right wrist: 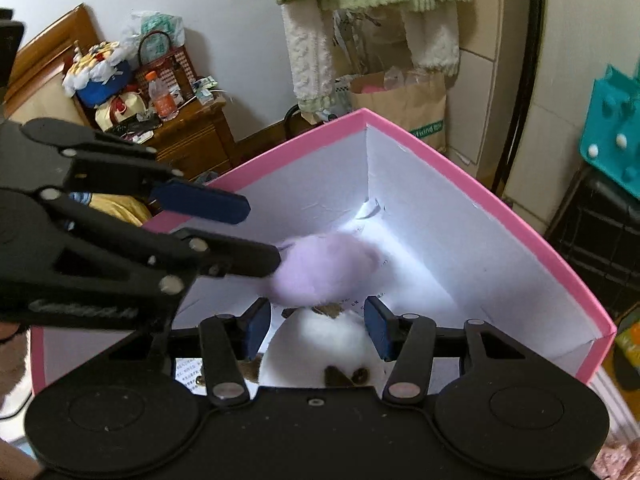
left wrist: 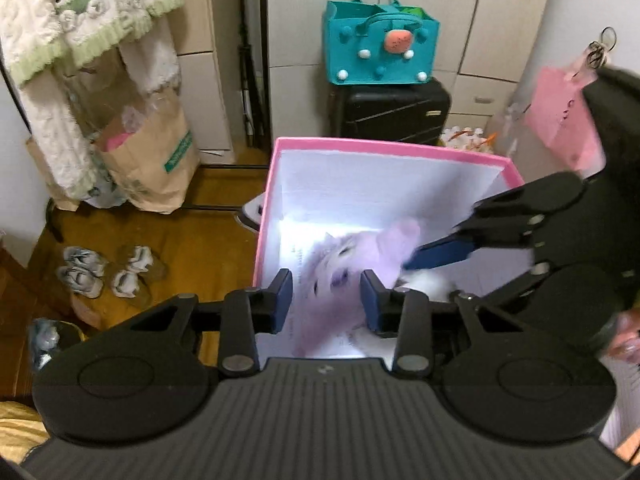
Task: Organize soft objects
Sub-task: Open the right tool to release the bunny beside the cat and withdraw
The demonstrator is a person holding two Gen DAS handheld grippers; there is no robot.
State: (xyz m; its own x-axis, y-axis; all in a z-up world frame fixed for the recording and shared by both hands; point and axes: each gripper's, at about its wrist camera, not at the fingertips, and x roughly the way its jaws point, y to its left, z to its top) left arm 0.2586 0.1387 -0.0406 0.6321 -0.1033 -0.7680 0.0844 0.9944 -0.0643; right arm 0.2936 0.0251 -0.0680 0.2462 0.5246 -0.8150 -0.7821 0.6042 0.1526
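A wooden floor is seen at the left of the left wrist view, with pairs of shoes lying on it and a brown paper bag stood under a hanging white-and-green fleece garment. At the middle, a pink-rimmed box with white inner walls is set on the floor. A lilac plush toy is seen inside it, between the pads of the left tongs, which are spread partway; whether the pads press it cannot be told. Behind the box, a teal felt bag is stacked on a black suitcase. The right tongs are spread beside a white-and-brown plush near the box's near edge; a pinch cannot be told.
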